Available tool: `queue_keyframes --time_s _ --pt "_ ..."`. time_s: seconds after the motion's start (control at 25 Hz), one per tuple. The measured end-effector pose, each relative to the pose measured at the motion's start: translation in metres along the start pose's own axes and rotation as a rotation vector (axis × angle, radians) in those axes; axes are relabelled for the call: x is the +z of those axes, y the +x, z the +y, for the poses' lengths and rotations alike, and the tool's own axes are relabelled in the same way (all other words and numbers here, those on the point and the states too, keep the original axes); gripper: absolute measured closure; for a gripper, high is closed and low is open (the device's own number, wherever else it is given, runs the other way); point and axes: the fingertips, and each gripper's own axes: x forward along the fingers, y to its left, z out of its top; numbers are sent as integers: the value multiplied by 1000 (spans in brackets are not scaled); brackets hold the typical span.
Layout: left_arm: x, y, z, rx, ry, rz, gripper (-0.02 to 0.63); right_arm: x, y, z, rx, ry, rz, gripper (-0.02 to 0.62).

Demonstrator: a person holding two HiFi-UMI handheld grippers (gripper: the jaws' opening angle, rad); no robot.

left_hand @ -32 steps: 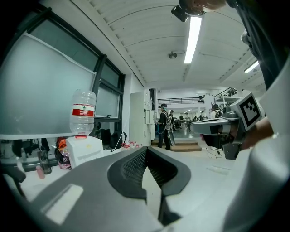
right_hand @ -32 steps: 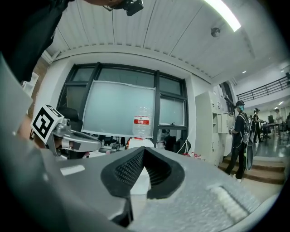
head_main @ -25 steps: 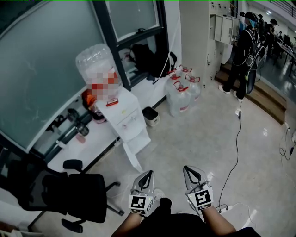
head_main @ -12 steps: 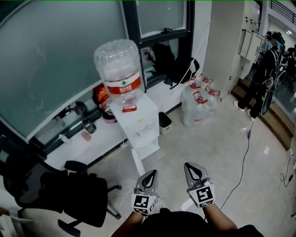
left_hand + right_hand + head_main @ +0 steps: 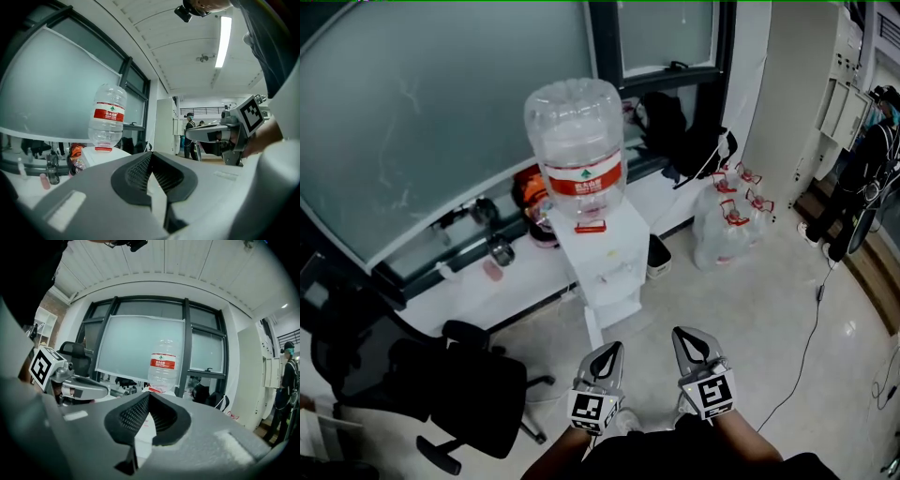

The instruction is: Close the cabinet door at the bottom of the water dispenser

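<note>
White and boxy, the water dispenser [image 5: 602,251] had slid from the left of my head view to dead centre, and nearer than a second before. Its bottom door [image 5: 592,330] stood ajar, swung out toward me. My left gripper [image 5: 614,349] and right gripper [image 5: 680,334] stayed low, jaws together on nothing. I judged the approach lined up, but the push not yet begun.

Head view: water dispenser [image 5: 605,253] seen steeply from above, so its cabinet door [image 5: 592,330] shows only as a thin edge-on strip, opening unreadable; lower dispenser hidden behind left gripper [image 5: 151,157] and right gripper [image 5: 149,397] in their views; bystander [image 5: 867,173] cut by right edge.
</note>
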Motion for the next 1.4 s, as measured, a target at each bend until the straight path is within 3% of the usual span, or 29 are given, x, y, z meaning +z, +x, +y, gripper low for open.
queue_keyframes --time_s 0.28,0.56,0.84,1.08,1.4 --pt "-3 6 9 99 -14 8 588 -2 17 -9 91 -58 18 592" --pt "1 34 7 181 -11 23 588 -20 31 -43 160 -13 19 592" --pt "-5 45 4 310 -27 30 588 -43 52 -55 307 48 12 592" --pt "-35 45 14 415 -53 40 588 -74 70 -51 394 17 22 592" --pt "-110 34 56 482 -68 67 588 -123 110 -36 363 -10 -42 592"
